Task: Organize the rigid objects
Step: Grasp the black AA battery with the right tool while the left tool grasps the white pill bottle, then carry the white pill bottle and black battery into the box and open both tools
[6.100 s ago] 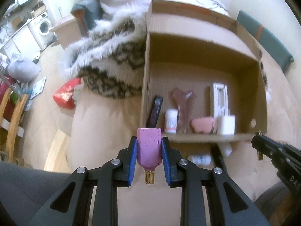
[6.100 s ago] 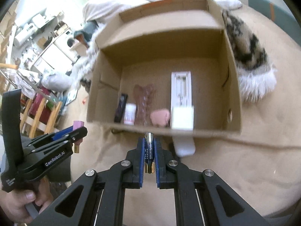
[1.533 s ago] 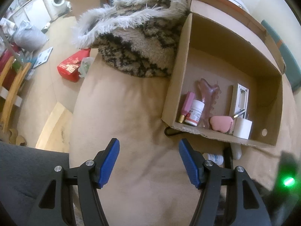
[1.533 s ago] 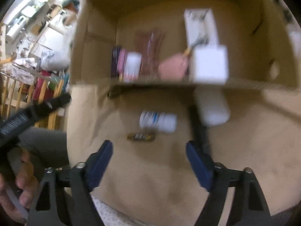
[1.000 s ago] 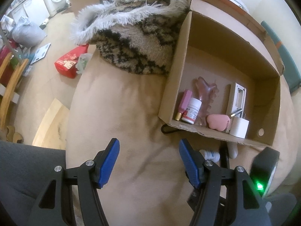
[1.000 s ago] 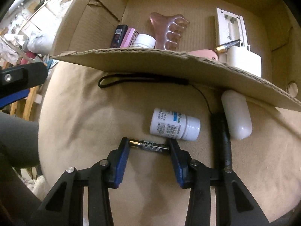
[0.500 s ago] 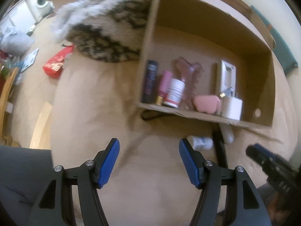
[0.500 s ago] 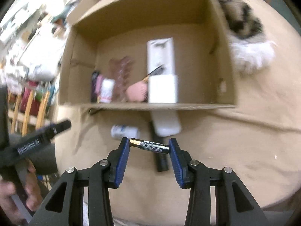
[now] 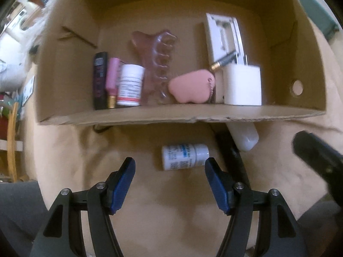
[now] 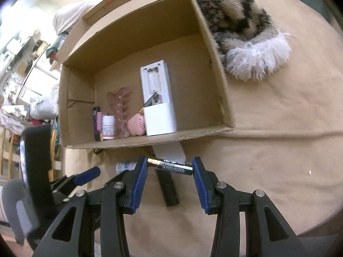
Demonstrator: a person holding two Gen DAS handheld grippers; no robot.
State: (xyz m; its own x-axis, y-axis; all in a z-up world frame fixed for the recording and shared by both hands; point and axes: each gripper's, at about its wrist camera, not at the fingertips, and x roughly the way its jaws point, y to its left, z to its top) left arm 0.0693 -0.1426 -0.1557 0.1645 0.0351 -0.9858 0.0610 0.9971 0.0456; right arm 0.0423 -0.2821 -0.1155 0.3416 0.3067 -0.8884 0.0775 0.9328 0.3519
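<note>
My right gripper is shut on a black battery, held end to end between its blue pads above the beige cover. My left gripper points straight down and is open, with a small white pill bottle lying on its side just beyond its fingertips. The cardboard box holds a black lighter, a pink tube, a white bottle, a pink comb-like piece, a pink pouch, a white charger and a white remote.
A black stick and a white capsule-shaped case lie on the cover below the box's front wall. A furry patterned throw lies beside the box on the right. The other gripper's black body shows at right.
The left gripper dropped closer and shifted right, so the white pill bottle now lies just ahead of its fingers. The right gripper lifted the battery off the cover and has held steady since.
</note>
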